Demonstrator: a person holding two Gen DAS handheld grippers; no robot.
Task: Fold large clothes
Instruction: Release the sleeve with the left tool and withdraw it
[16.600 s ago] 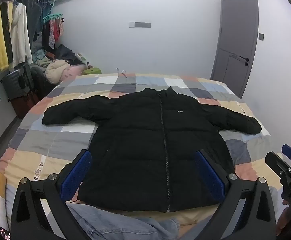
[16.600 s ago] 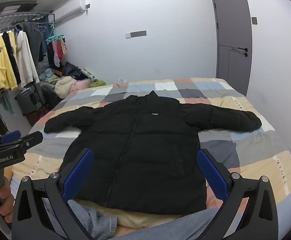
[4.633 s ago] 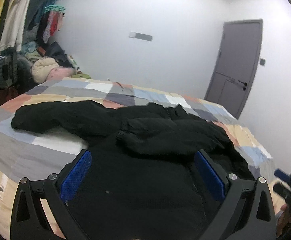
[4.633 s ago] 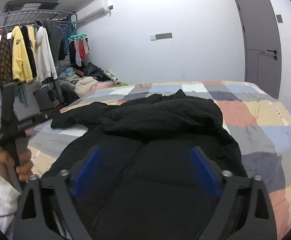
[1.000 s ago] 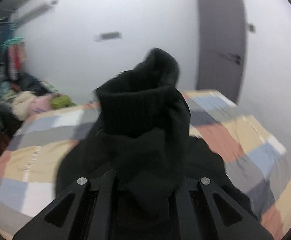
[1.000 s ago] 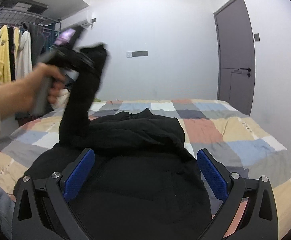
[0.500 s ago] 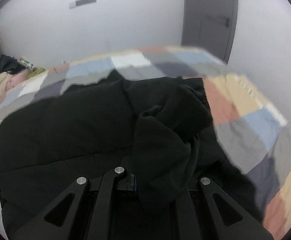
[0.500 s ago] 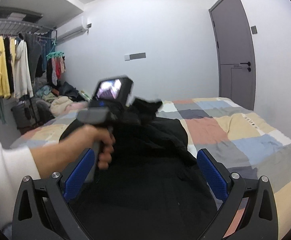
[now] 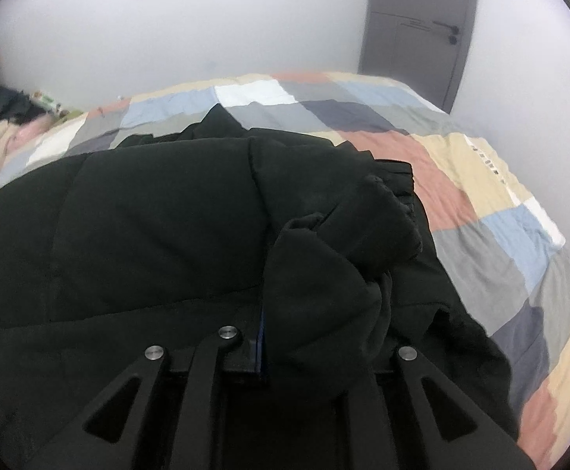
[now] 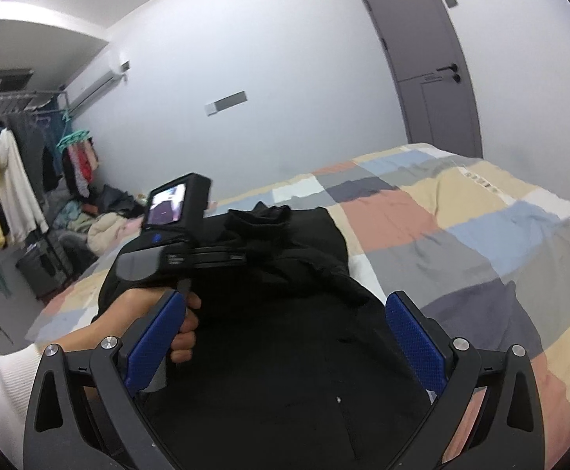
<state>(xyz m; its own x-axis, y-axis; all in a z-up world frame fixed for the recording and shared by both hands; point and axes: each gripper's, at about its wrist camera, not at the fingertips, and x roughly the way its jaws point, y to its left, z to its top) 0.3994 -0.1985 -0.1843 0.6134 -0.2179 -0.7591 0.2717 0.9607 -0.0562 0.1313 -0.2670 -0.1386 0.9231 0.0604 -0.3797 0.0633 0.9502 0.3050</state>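
Black and puffy, the jacket (image 9: 159,235) lies on the bed (image 9: 480,180), which wears a checked quilt of blue, grey, pink, tan and white squares. One sleeve (image 9: 324,274) is laid over the jacket's body, and its knit cuff (image 9: 386,215) sits near the jacket's right edge. The left gripper (image 9: 304,352) has its fingers pressed together on the end of that sleeve (only a thin blue strip of one pad peeks out beside the cloth). In the right wrist view, the same left gripper (image 10: 222,254) reaches across the jacket (image 10: 304,352), and a bare hand (image 10: 155,317) in a white sleeve holds its handle. A small screen (image 10: 165,203) glows on the back of it. The right gripper (image 10: 281,337) hangs over the near part of the jacket with its blue fingers (image 10: 414,344) wide apart and nothing between them. Behind the bed stands a grey door (image 10: 422,58) in a white wall. Off to the left, clothes hang on a rack (image 10: 2,180), and more clothes lie in a heap (image 10: 96,223) below them. An air conditioner (image 10: 96,82) sits high on the wall.
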